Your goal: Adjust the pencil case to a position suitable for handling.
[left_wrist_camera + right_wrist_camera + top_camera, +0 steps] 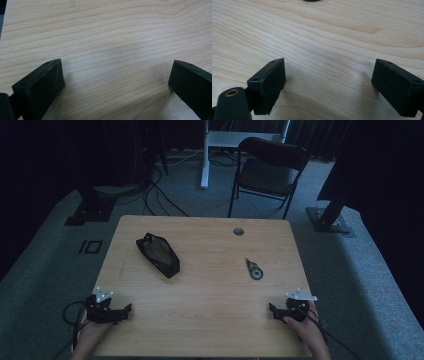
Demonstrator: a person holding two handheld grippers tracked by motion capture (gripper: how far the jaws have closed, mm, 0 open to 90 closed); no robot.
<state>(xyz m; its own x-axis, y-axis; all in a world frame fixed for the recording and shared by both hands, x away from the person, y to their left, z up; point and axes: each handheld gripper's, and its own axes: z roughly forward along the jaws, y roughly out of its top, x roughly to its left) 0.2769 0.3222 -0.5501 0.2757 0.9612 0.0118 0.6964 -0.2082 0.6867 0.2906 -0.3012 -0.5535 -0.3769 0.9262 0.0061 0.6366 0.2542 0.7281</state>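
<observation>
the black pouch (158, 255) lies on the left half of the wooden table (210, 290), set on a slant, its nearer end pointing toward the table's middle; its top looks partly open, though the dim light hides what is inside. on the right half, well apart from the pouch, lies a small tool with a round green-and-black end and a thin handle (253, 269); what it is i cannot tell.

the left gripper (126, 310) rests at the near left edge of the table, held by a hand (92, 332) that comes in from the bottom, and points toward the table's middle. it is well apart from the pouch. in the left gripper view its gripper (116, 77) has the two black jaws standing wide apart with only bare wood grain between them, so it holds nothing.

the right gripper (273, 308) rests at the near right edge, held by the other hand (305, 325), and is nearer to the small tool than to the pouch, yet touches neither. in the right gripper view its gripper (329, 75) shows the jaws spread wide over bare wood, empty, with a dark rounded shape (311, 0) just cut off at the top edge.

beyond the far edge of the table a dark folding chair (267, 170) stands on the grey carpet, and a round grey cap (238, 231) sits in the tabletop near that edge.
</observation>
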